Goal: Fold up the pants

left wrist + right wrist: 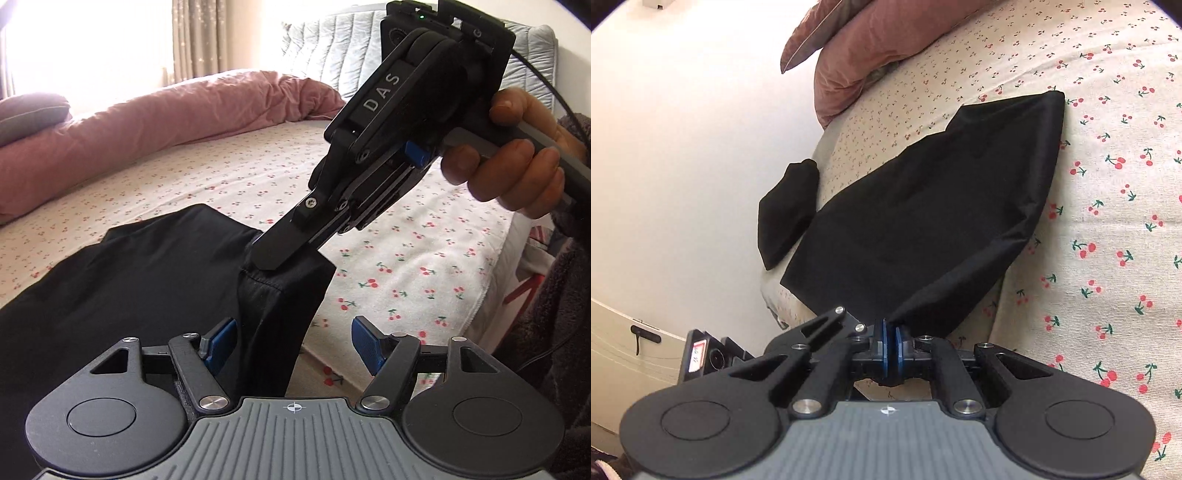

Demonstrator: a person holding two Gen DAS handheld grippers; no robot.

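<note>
Pants (923, 221), black, lie on the cherry-print bed (1108, 184), one edge lifted. My right gripper (890, 347) has its fingers clamped tight on a corner of the fabric, raising it off the sheet. My left gripper (291, 339) has its fingers standing well apart, the cloth hanging between them, nothing pinched yet. I judge I'm at the start of a fold: next I need the left to close on the fabric, then carry both corners across together.
</note>
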